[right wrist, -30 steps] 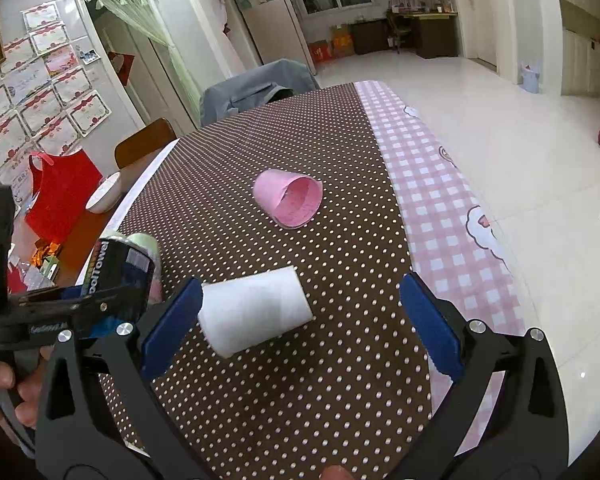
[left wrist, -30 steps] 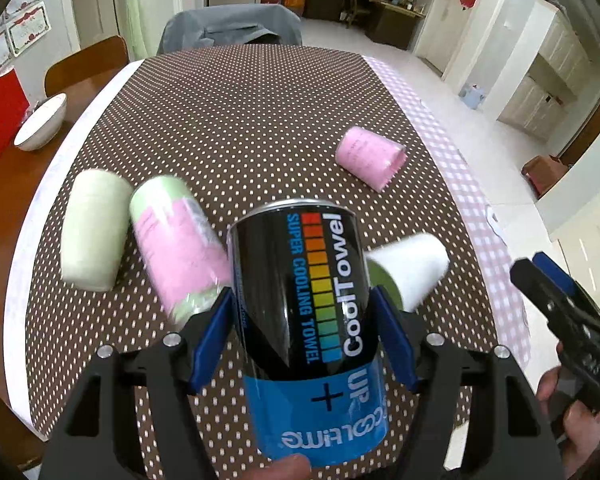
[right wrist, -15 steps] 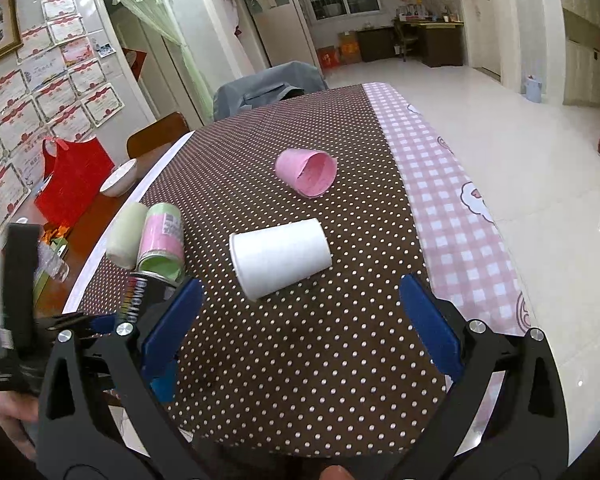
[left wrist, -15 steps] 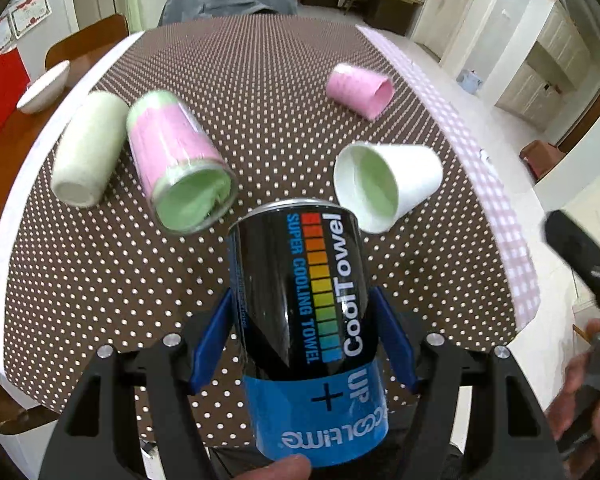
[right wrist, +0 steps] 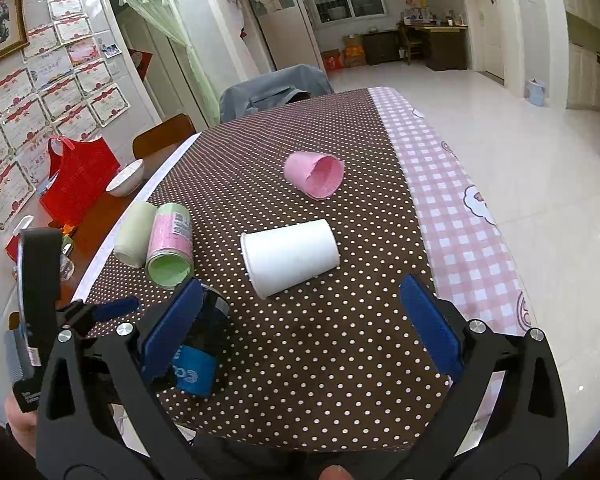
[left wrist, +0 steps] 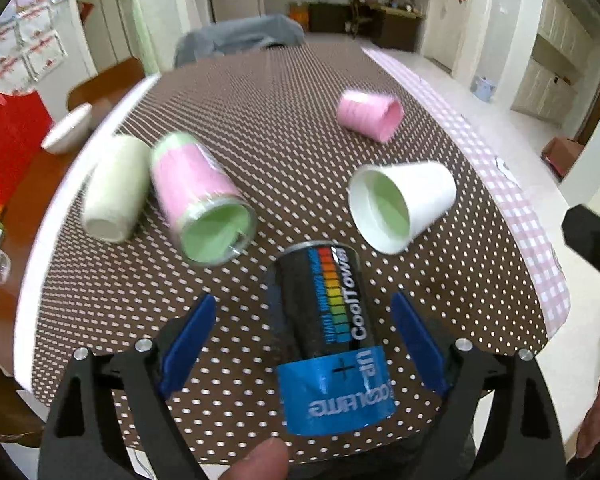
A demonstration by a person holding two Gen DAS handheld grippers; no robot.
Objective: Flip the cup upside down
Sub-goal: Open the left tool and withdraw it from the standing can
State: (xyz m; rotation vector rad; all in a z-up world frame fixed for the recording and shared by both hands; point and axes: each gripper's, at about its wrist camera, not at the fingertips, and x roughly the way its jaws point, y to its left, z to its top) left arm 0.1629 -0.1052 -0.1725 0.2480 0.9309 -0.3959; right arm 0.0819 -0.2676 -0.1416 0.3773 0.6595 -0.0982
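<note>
A black and blue "CoolTowel" can [left wrist: 332, 340] stands on the dotted tablecloth near the table's front edge, blue end down. My left gripper [left wrist: 304, 344] is open around it, with a gap on both sides. The can also shows in the right wrist view [right wrist: 198, 354], partly hidden behind a blue pad. My right gripper [right wrist: 300, 332] is open and empty above the front of the table. A white cup [right wrist: 290, 256] lies on its side just beyond it, also in the left wrist view [left wrist: 400, 204].
A pink cup [right wrist: 314, 174] lies on its side farther back. A pink-and-green tumbler [left wrist: 202, 204] and a pale green cup [left wrist: 114, 188] lie side by side at the left. A white bowl [right wrist: 126, 178] and red bag [right wrist: 78, 178] sit on the bare wood.
My left gripper has opened and let go of the can, which now stands on the table. Both grippers have pulled back a little.
</note>
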